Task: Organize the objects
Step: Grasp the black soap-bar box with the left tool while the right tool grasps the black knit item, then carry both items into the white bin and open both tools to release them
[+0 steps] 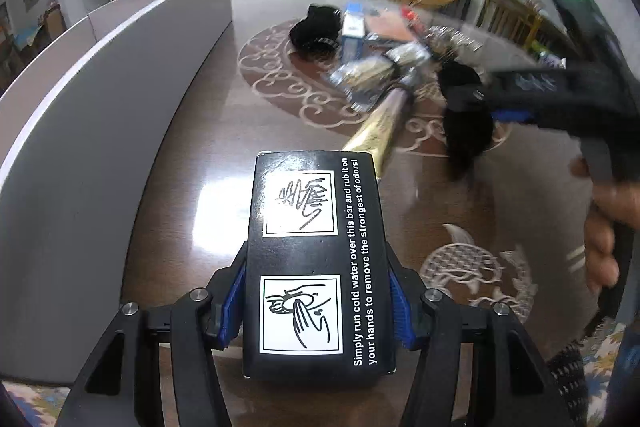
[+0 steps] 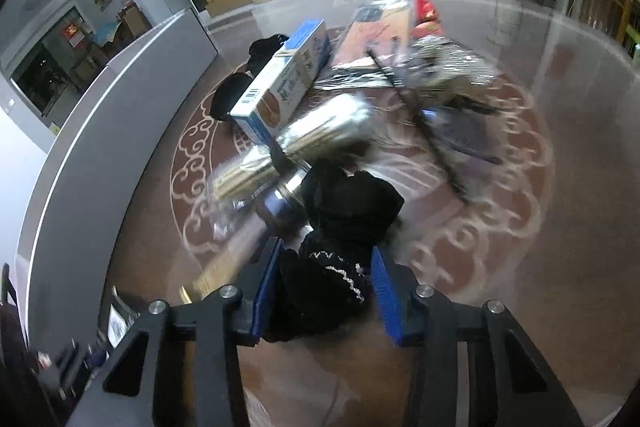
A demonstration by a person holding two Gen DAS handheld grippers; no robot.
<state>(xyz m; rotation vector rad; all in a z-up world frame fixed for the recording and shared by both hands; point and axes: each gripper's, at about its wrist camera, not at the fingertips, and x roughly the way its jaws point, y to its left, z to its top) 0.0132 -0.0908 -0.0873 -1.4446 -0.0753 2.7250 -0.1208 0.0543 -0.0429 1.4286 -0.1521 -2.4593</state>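
Black box (image 1: pixel 316 263): rectangular carton with two white line-drawing panels and white printed instructions along one long side. It is held lengthwise between the blue pads of the left gripper (image 1: pixel 316 291), whose jaws are closed on its two long sides; it sits above the dark brown patterned surface (image 1: pixel 192 155).

Black fabric item (image 2: pixel 336 259): a soft, crumpled dark cloth with a small white zigzag trim. It is clamped between the blue pads of the right gripper (image 2: pixel 320 291), jaws closed on it. In the left wrist view the same cloth (image 1: pixel 468 123) hangs from that gripper (image 1: pixel 492 99), blurred, to the right of the box and above the surface. A hand (image 1: pixel 600 223) grips the handle at the right edge.

Gold tube (image 1: pixel 376 135): a long shiny wrapped roll lying on the surface just beyond the black box, angled toward the pile.

Pile on the surface centre, well beyond both grippers:
- Blue-and-white carton (image 2: pixel 280 83), lying on its side.
- Clear bag of pale sticks (image 2: pixel 296 143), in front of the carton, blurred.
- Flat brown package (image 2: pixel 376 35) in clear wrap, behind.
- Black rounded items (image 2: pixel 240 83), left of the carton; kind not discernible.
- Red packet (image 2: pixel 426 15), at the far end.

Grey partition (image 1: pixel 100 99): curves along the left side of the surface.
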